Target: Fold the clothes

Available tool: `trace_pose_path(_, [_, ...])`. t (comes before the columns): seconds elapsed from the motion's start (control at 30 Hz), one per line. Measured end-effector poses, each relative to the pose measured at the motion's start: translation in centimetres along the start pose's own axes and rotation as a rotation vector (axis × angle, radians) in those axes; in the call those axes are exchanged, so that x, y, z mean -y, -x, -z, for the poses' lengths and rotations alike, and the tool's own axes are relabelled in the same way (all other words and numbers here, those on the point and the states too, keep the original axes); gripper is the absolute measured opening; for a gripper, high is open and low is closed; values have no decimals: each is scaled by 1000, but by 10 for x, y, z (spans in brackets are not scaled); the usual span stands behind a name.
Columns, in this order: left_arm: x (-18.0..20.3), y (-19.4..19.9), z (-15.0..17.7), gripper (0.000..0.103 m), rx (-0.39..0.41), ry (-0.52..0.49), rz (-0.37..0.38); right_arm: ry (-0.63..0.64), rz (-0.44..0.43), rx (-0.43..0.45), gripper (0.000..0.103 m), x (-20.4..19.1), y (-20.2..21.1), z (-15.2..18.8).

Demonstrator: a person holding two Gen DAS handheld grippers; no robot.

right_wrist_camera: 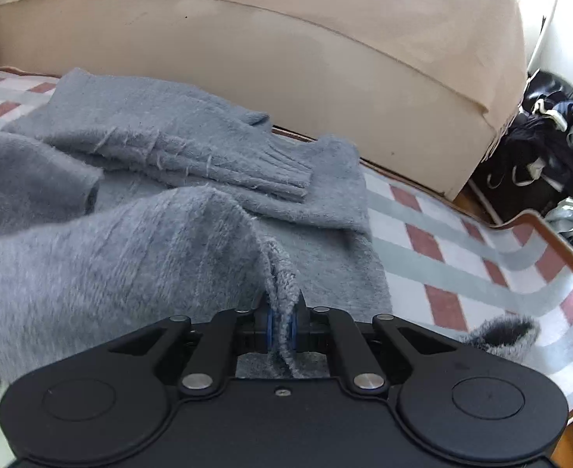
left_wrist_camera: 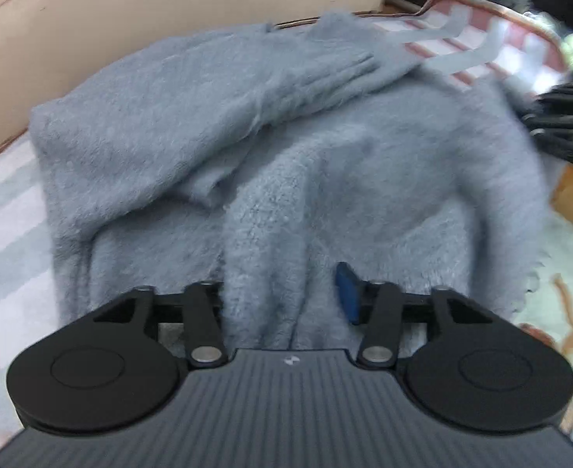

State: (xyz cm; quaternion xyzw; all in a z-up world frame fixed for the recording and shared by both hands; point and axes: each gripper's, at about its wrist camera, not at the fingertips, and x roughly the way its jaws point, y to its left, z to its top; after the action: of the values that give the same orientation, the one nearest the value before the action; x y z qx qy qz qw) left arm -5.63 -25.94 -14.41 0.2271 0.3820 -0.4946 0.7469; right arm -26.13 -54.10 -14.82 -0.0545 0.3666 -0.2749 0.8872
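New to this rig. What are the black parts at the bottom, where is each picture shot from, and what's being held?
No robot arm here: a person carries a two-finger gripper in each hand, each with a fisheye camera looking along its fingers. The black parts are the grippers themselves.

In the left wrist view, the left gripper is open with a fuzzy grey-blue sweater bunched between its fingers. In the right wrist view, the right gripper is shut on the sweater's edge, lifting it. The sweater lies on a checked blanket, one sleeve folded across, beside a beige cushion.
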Motion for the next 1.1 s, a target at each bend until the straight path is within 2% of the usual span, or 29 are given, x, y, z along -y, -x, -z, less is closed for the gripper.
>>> trace_pose_path(0.13, [-11, 25, -11, 17, 90, 94, -4, -16, 44, 58, 7, 11, 8, -4])
trace_pose_path(0.23, [-44, 52, -28, 15, 176, 234, 52, 18, 87, 134, 7, 19, 8, -26])
trace_pose_path(0.3, [-62, 71, -35, 14, 253, 302, 51, 30, 113, 188, 7, 25, 7, -46])
trace_pose_path(0.43, [-89, 104, -54, 14, 426, 327, -51, 22, 138, 262, 7, 38, 1, -93])
trace_pose_path(0.53, [-117, 115, -60, 13, 571, 412, -131, 52, 134, 299, 7, 51, -22, -138])
trace_pose_path(0.6, [-143, 105, -64, 13, 602, 488, -191, 122, 107, 288, 7, 55, -53, -170])
trace_pose_path(0.67, [-170, 70, -74, 13, 500, 532, -244, 177, 53, 218, 11, 62, -97, -200])
trace_pose_path(0.7, [-181, 48, -77, 13, 429, 546, -274, 184, 57, 180, 20, 63, -120, -209])
trace_pose_path(0.73, [-192, 25, -78, 13, 353, 555, -298, 192, 63, 141, 21, 63, -144, -217])
trace_pose_path(0.8, [-205, -17, -73, 13, 199, 547, -316, 184, 137, 77, 30, 64, -174, -223])
trace_pose_path(0.87, [-202, -34, -63, 13, 148, 484, -336, 86, 109, 75, 31, 82, -171, -219])
trace_pose_path(0.93, [-194, -39, -55, 13, 155, 428, -360, -26, 58, 84, 42, 106, -162, -210])
trace_pose_path(1.0, [-191, -39, -54, 13, 160, 423, -356, -118, 22, 79, 45, 129, -149, -192])
trace_pose_path(1.1, [-200, -38, -56, 17, 165, 456, -328, -239, -50, 20, 45, 161, -151, -171])
